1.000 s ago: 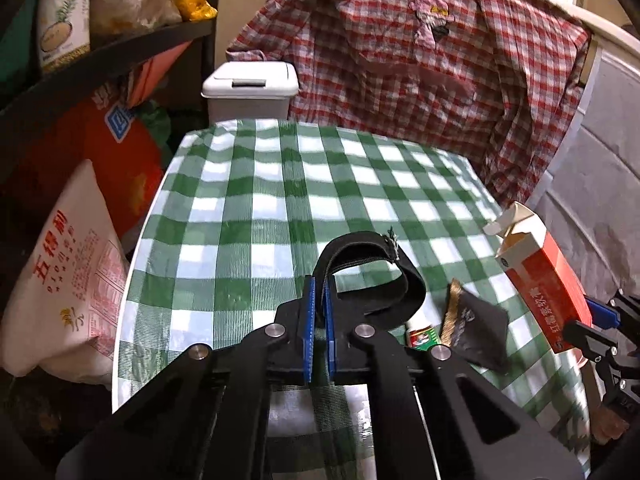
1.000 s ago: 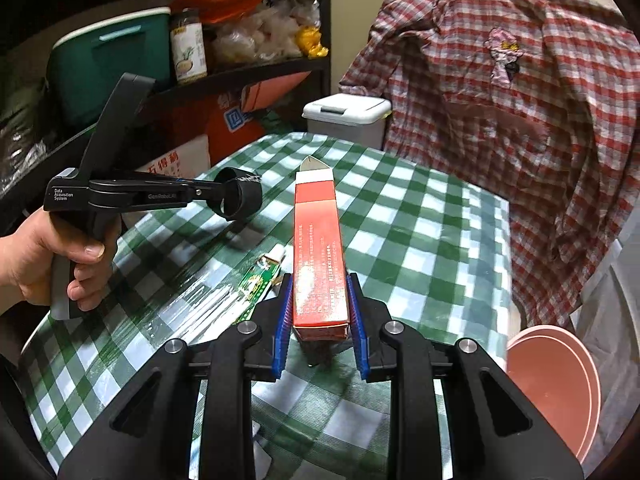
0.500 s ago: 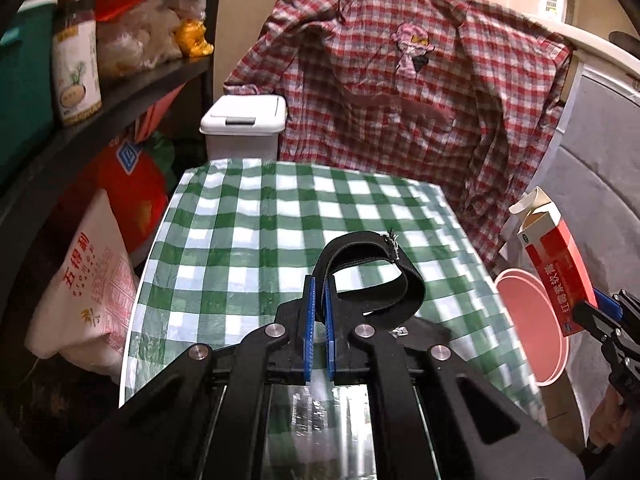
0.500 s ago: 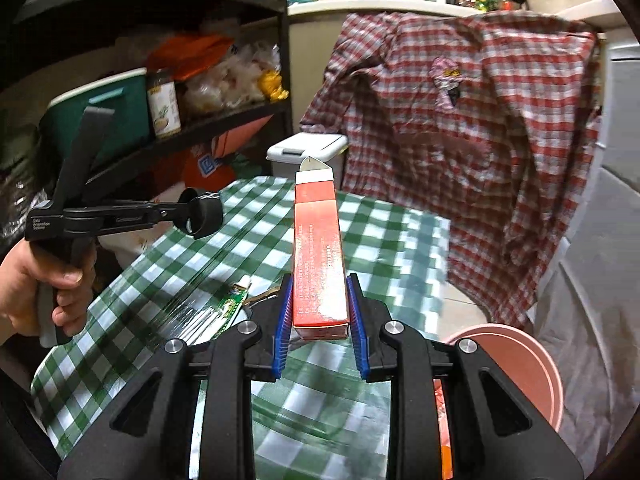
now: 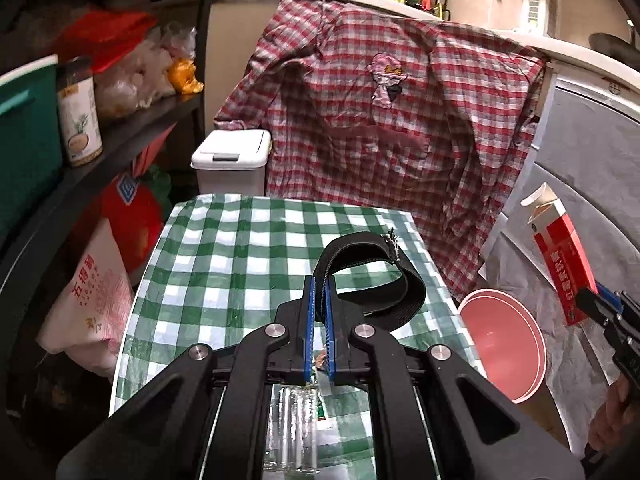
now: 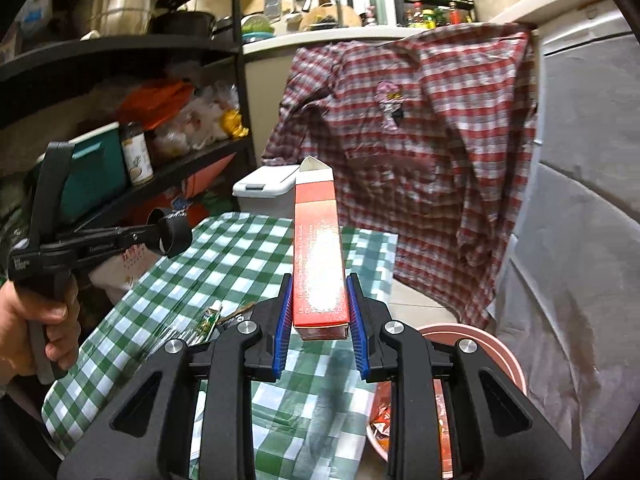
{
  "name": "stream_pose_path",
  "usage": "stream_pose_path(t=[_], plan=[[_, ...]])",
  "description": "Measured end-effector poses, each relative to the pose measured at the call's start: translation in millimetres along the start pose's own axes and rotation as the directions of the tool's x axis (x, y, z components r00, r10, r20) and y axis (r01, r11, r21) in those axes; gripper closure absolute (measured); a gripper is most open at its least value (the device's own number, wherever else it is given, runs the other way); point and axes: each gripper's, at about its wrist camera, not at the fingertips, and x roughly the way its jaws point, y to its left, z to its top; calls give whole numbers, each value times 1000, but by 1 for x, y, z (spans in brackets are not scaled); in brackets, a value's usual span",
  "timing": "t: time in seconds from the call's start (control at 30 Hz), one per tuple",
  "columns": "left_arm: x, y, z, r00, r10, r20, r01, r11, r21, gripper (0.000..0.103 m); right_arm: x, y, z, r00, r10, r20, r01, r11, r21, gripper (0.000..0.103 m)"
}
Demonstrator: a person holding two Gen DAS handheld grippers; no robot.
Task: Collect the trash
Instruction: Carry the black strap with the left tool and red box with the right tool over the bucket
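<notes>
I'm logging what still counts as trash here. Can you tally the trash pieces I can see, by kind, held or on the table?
Red carton, held in the right claw: 1
Black strap loop, held in the left claw: 1
Small green and white tube on the table: 1
Total: 3

Left gripper (image 5: 319, 316) pinches a black strap (image 5: 376, 280), seemingly above the checked table (image 5: 224, 264).
</notes>
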Motion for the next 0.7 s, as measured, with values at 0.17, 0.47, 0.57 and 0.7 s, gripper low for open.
stream_pose_path(t=[0.17,0.47,0.57,0.7], plan=[[-3,-12,1,1000,-4,10,4,1000,13,98,-12,-15,2,1000,-21,18,20,999,26,77],[-9,-37,2,999,-51,21,50,999,14,98,-26,-34,0,998,-64,23,63,997,53,77],[-9,-51,2,997,-71,24,70,997,24,98,-30,-42,-1,997,-78,22,77,996,55,77],[-8,-70,1,995,-100,23,99,994,37,98,-36,-52,-2,995,-101,19,99,993,68,77]])
